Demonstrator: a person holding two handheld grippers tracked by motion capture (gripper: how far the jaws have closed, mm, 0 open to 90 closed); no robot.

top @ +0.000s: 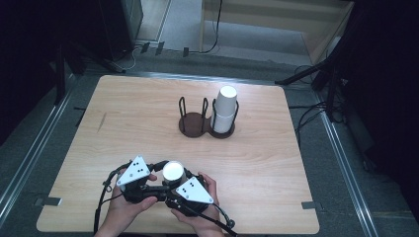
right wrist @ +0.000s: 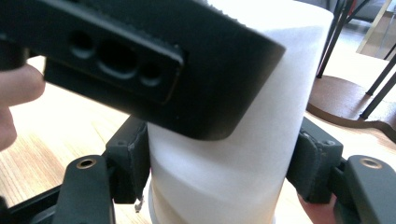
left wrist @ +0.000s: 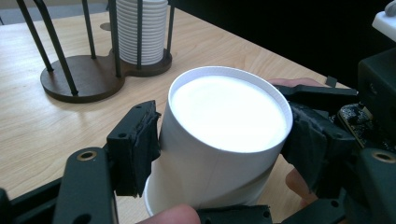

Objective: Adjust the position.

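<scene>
Both my claws, left (left wrist: 219,144) and right (right wrist: 219,163), clamp one plain, unlabelled white cup (left wrist: 224,135), near the wooden cup rack (top: 195,123).

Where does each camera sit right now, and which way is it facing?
High view: above the near edge, looking forward and down at the table; both hands show.
Left gripper view: rides the left gripper, facing the upside-down paper cup; a fingertip shows.
Right gripper view: rides the right gripper, facing the cup wall.
Shared: cup, wooden cup holder.
</scene>
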